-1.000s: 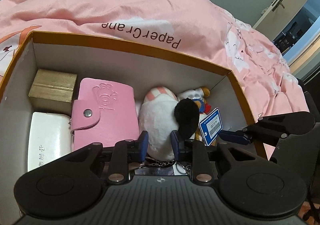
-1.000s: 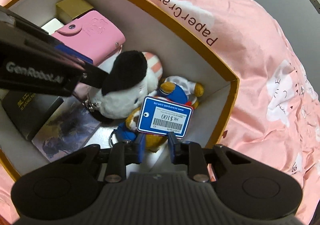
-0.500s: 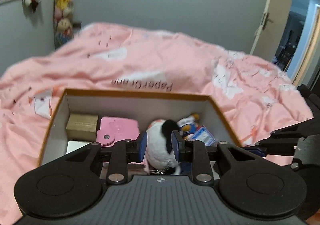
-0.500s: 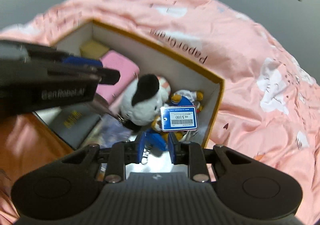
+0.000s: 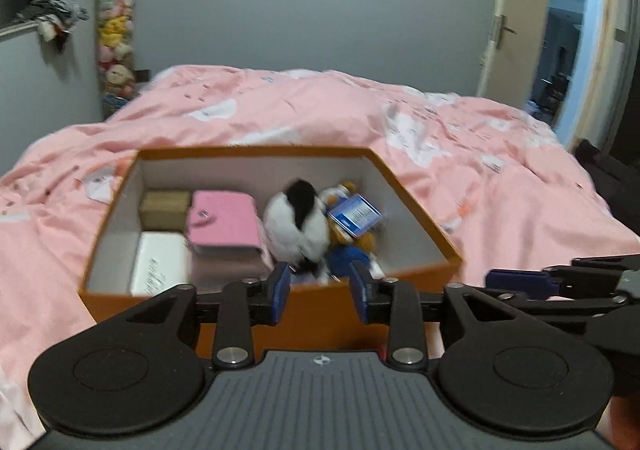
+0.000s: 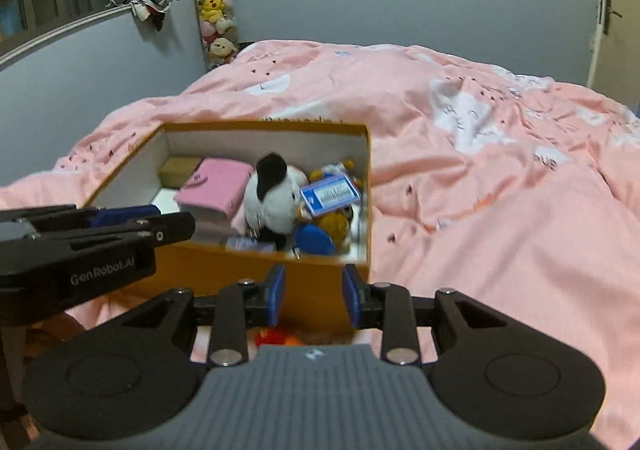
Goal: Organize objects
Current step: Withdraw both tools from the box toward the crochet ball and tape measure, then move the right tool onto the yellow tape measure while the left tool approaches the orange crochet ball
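On the near edge of a bed covered by a pink duvet, an orange box sits open with white inner walls. Inside it, at the far left, a small tan box lies beside a pink snap wallet, and a white case lies in front of the tan box. To the right of the wallet a black-and-white plush leans against a duck plush that carries a blue price tag.

The left gripper hangs in front of the box's near wall, outside it. Its jaws have just been opening and stand apart with nothing between them. The right gripper is likewise in front of the box and near its right corner; its jaws have also just been opening, and they are apart and empty. In the right wrist view the left gripper reaches in from the left, level with the box's near rim.

A tall clear tube of plush toys stands against the grey wall behind the bed.
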The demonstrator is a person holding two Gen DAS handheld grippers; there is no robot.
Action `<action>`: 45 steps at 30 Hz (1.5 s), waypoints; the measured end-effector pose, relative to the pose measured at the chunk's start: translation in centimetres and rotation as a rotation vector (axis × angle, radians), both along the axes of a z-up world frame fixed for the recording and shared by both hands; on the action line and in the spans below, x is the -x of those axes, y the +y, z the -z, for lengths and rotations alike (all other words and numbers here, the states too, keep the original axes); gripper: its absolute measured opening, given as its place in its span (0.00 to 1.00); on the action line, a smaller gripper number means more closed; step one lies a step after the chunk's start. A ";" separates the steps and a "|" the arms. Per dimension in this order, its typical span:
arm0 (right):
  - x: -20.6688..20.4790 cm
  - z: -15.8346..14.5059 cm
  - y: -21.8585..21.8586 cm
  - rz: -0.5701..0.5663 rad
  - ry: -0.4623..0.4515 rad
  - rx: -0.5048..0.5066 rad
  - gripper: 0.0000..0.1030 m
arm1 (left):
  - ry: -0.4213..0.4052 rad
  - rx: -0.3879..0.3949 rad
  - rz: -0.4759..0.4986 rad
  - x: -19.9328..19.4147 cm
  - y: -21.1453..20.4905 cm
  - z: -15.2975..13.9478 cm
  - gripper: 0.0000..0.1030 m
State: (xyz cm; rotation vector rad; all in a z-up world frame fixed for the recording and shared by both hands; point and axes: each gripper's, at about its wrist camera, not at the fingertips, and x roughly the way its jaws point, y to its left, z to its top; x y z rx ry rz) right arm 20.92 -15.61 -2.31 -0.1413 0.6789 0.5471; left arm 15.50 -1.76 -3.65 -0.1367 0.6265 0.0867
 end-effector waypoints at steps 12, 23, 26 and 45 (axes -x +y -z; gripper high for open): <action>2.3 3.4 -1.0 0.050 0.020 0.017 0.49 | 0.075 -0.026 0.069 1.9 -1.1 3.4 0.53; 2.6 6.5 1.0 -0.015 0.146 0.074 0.49 | 0.238 0.034 -0.020 1.2 1.1 7.0 0.46; 2.6 7.6 1.9 -0.047 0.178 0.112 0.50 | 0.257 0.052 -0.030 1.2 1.7 7.5 0.46; 1.9 10.9 4.1 -0.133 0.276 0.166 0.61 | 0.320 0.080 -0.051 1.1 2.7 8.6 0.46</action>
